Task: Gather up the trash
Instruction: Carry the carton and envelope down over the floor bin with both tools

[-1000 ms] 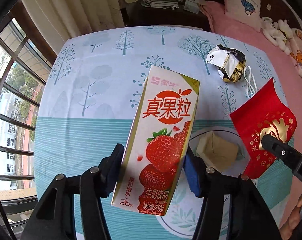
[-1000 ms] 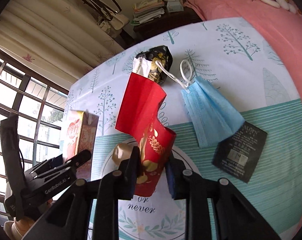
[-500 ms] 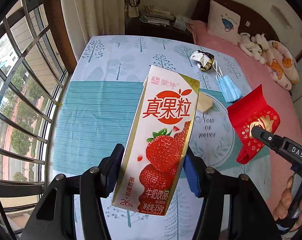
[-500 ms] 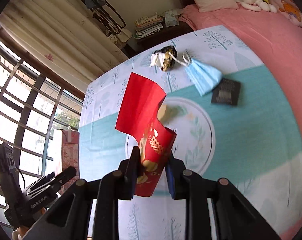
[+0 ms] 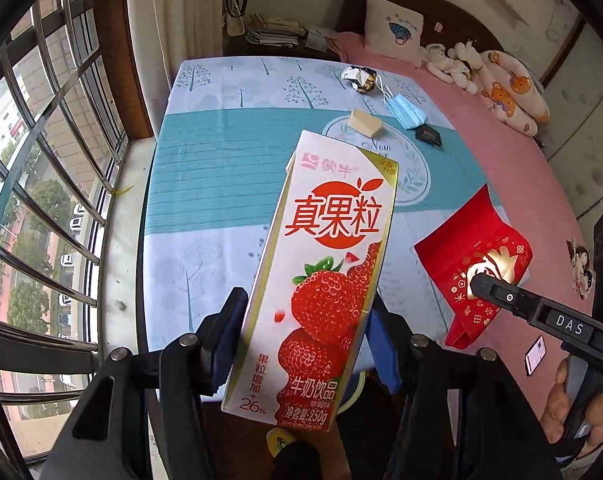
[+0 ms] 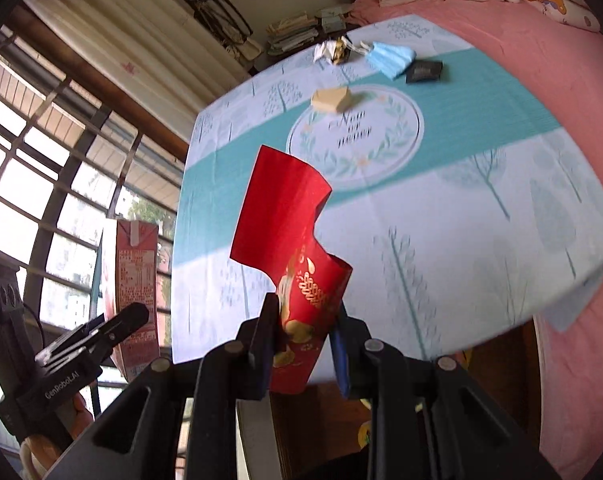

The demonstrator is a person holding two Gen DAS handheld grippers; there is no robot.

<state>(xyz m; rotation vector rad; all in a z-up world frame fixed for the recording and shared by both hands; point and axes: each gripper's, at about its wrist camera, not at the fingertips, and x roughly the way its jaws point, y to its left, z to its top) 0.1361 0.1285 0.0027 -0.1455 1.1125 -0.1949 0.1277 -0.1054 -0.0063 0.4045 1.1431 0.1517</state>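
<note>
Both grippers have pulled back from the table since the earlier frames — its near edge now shows below the jaws in each view, and the litter left on it looks smaller and farther ahead.

On the left, the left gripper [image 5: 303,350] has its jaws about half apart, the blue pads pressed on the two sides of a strawberry milk carton [image 5: 325,280]. That carton stands up between the jaws, leaning a little right, its top well ahead of the tips.

Farther right, the right gripper [image 6: 303,334] has its jaws set narrow, clamped on the lower end of a red envelope [image 6: 291,256] with gold print; its curled upper part rises ahead of the tips and bends left.

Far ahead of both pairs of jaws, the table [image 5: 205,184] with its tree-patterned cloth holds the remaining trash — left to right in the left view, a crumpled wrapper [image 5: 359,77], a small beige box [image 5: 366,123], a blue face mask [image 5: 406,110] and a dark packet [image 5: 429,135]. A pink bed [image 5: 513,160] lies right of the table.
</note>
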